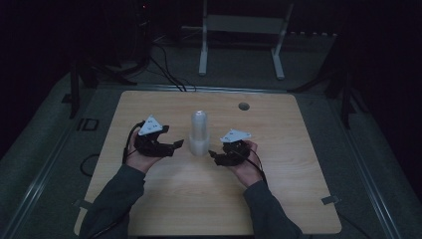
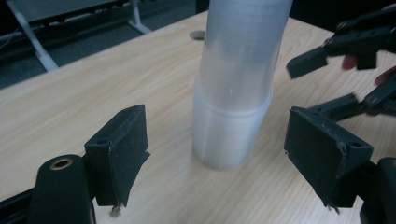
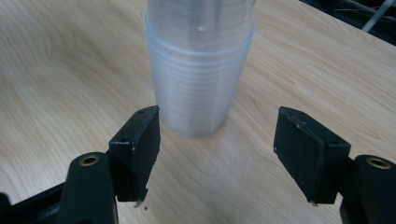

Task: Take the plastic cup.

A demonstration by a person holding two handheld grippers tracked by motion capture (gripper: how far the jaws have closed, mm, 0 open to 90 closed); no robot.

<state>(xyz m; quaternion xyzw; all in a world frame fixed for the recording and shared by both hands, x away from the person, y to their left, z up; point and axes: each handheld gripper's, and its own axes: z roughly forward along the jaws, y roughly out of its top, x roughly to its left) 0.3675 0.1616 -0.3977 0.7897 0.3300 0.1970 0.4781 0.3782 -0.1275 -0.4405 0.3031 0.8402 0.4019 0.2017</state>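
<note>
No words, numbers or signs can be read anywhere, not on the clear plastic cup stack (image 1: 199,133) or the light wooden table (image 1: 278,189).

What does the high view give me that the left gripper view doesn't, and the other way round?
High view: both hands, the whole table with its round hole, and the frame on the floor behind. The left gripper and right gripper sit on either side of the cup stack, apart from it.

Left gripper view: close up, the stack's lower, wider section and the left gripper's open jaws short of it, nothing between them.

Both: the upright translucent stack on the wooden tabletop, with the right gripper's jaws open near it.
</note>
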